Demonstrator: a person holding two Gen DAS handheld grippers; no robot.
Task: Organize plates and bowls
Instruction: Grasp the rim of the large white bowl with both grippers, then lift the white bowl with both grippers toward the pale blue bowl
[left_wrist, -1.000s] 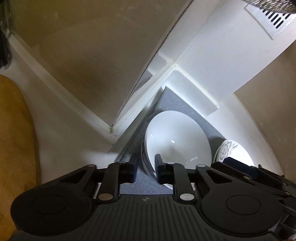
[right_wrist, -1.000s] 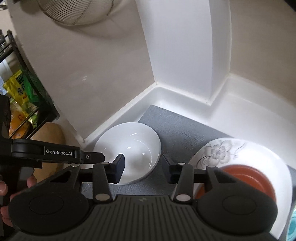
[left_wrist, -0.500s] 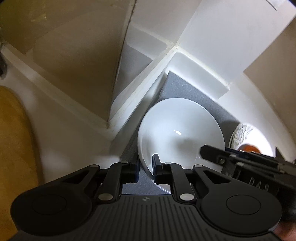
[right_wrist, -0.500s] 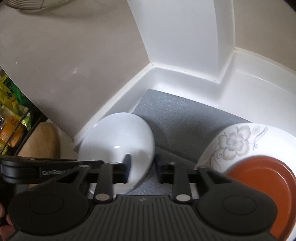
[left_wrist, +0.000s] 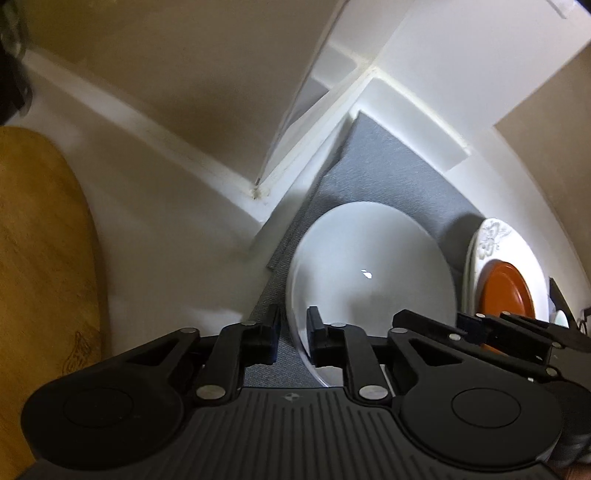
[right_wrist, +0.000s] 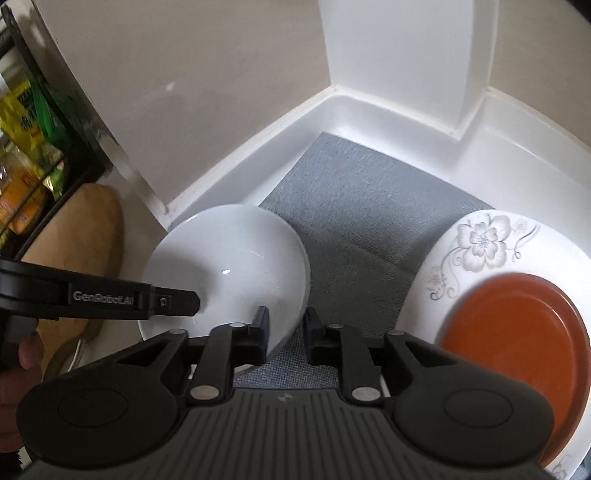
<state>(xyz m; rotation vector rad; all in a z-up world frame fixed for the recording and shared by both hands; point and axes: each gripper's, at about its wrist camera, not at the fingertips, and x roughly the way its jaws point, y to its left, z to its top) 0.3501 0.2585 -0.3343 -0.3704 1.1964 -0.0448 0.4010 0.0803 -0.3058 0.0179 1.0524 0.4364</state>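
- The left tool pinches the rim of the white bowl, on the grey mat.
- The right tool is nearly closed, empty beside it.
- The orange plate already lies on the flowered plate; the bowl seems not yet placed.

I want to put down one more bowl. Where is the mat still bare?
Bare mat lies between the white bowl and the flowered plate, back to the corner wall. The near strip is crowded: both grippers, left and right, stand there.
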